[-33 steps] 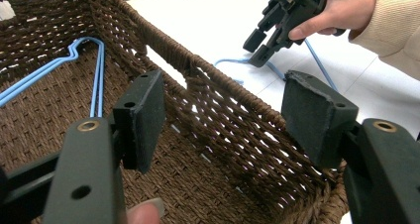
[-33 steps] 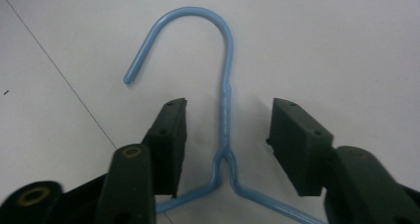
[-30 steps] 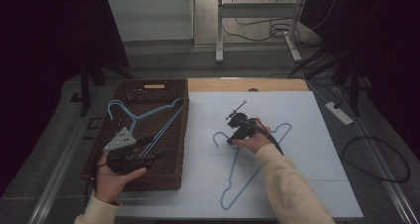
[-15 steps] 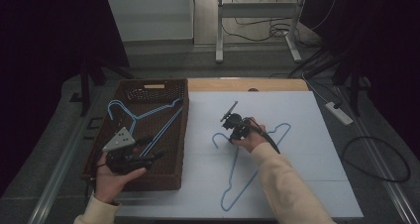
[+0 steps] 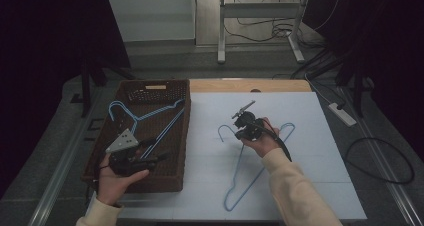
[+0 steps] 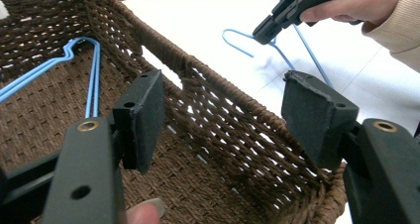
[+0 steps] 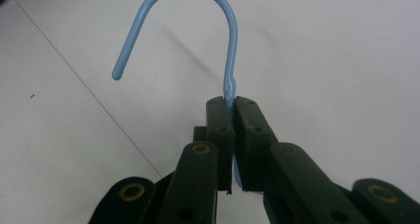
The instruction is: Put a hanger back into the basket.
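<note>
A blue wire hanger [image 5: 248, 173] lies on the white table top with its hook [image 5: 222, 131] pointing left. My right gripper [image 5: 241, 133] has just been closing and is now shut on the hanger's neck; in the right gripper view the pads [image 7: 232, 102] pinch the wire just below the hook [image 7: 218, 6]. My left gripper [image 5: 161, 159] hovers inside the near right corner of the brown wicker basket [image 5: 184, 131], open with nothing between its jaws [image 6: 223, 105]. Blue hangers [image 5: 145, 117] lie in the basket [image 6: 91, 80].
The basket stands at the table's left, its right wall [image 6: 218, 100] between my left gripper and the hanger. White boards [image 5: 320, 186] cover the table. A power strip [image 5: 342, 114] and cables lie on the floor to the right.
My right gripper's jaws closed on the hanger's neck and the hand rose slightly, shifting left. The left hand stayed still.
</note>
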Tool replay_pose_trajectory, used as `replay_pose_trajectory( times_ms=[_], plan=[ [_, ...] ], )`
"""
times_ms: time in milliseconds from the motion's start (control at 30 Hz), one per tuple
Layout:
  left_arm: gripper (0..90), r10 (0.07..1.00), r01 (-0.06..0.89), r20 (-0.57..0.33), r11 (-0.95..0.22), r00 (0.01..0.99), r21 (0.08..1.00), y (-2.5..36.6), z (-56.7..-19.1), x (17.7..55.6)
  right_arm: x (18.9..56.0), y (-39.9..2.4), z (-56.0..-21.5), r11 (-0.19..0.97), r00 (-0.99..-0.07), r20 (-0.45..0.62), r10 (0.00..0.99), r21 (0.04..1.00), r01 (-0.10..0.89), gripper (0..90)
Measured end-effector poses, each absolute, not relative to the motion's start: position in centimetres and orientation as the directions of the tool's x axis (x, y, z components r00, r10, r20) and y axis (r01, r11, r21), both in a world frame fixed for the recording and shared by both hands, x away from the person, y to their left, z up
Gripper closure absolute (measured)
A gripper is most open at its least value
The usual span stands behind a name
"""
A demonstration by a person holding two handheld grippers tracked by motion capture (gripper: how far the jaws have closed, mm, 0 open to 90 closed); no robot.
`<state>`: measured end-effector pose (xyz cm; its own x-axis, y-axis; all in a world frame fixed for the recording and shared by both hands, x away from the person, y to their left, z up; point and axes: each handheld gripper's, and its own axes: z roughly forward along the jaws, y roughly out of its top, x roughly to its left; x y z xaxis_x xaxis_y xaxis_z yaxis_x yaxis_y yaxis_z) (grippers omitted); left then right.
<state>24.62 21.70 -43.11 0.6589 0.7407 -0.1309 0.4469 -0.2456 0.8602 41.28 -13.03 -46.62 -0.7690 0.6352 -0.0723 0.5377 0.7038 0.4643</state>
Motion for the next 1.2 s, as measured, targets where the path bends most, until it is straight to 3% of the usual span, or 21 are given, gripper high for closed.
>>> replay_pose_trajectory(
  times_ms=[500,1200],
  plan=[
    [34.2,0.713,0.456,-0.161,-0.243,0.682,0.856,20.2,-43.1,24.5,40.1,-14.2,-45.5,0.671,-0.761,-0.071,0.644,0.529,0.519,86.2],
    [33.3,0.662,0.477,-0.181,-0.298,0.727,0.827,13.0,-43.0,25.1,39.5,-14.6,-45.2,0.649,-0.757,-0.065,0.651,0.565,0.509,86.1]
  ],
)
